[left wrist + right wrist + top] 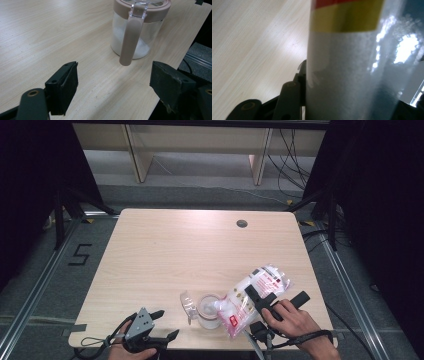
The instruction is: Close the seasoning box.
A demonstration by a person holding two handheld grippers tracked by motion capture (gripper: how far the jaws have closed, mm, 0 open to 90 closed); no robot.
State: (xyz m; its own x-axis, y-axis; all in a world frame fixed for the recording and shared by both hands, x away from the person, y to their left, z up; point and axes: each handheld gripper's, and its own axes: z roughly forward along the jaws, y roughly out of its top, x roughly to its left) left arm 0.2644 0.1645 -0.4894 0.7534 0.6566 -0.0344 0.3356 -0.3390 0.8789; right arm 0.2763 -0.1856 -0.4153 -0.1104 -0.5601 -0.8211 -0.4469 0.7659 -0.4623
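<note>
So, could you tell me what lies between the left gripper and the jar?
Nothing: in the left gripper view, bare tabletop separates the left gripper from the jar.

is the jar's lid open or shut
Open: the jar shows its mouth in the high view, its clear lid flipped back to the left.

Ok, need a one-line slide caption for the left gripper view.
Open left gripper faces a pink-lidded glass jar part-filled with white granules on the wooden table.
</note>
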